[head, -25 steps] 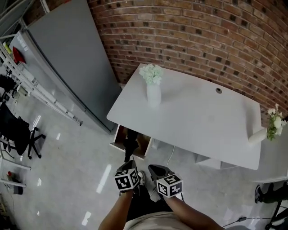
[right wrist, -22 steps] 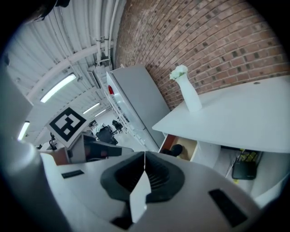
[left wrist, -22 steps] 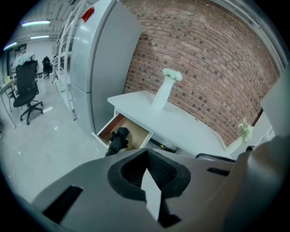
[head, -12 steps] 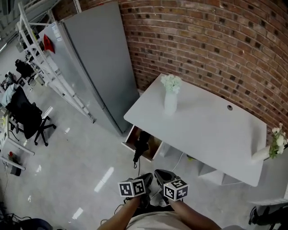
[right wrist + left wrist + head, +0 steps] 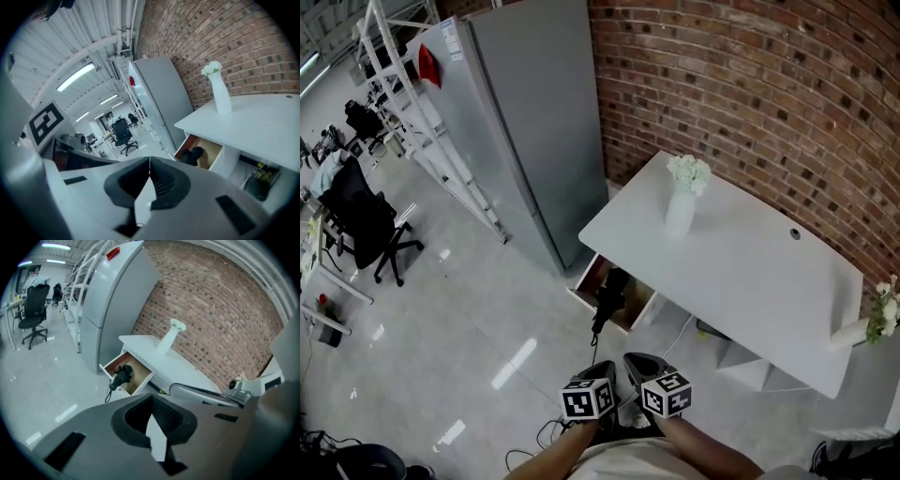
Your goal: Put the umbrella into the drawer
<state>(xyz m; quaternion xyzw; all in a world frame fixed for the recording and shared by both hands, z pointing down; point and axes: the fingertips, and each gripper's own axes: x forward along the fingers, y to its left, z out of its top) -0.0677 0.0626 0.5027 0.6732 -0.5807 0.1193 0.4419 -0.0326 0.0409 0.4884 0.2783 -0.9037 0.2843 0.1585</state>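
A black folded umbrella lies in the open wooden drawer under the white desk, its handle and strap hanging over the drawer's front edge. The umbrella in the drawer shows far ahead in the left gripper view, and the umbrella in the drawer shows in the right gripper view too. Both grippers are held close to the person's body, well back from the desk. My left gripper is shut and empty. My right gripper is shut and empty too.
A white vase of flowers stands on the desk. A second vase sits at its right end. A tall grey cabinet stands left of the desk by the brick wall. An office chair and white racks are further left.
The view has backed away from the desk and drawer. Both grippers stay shut and low by the body; the umbrella rests in the drawer throughout.
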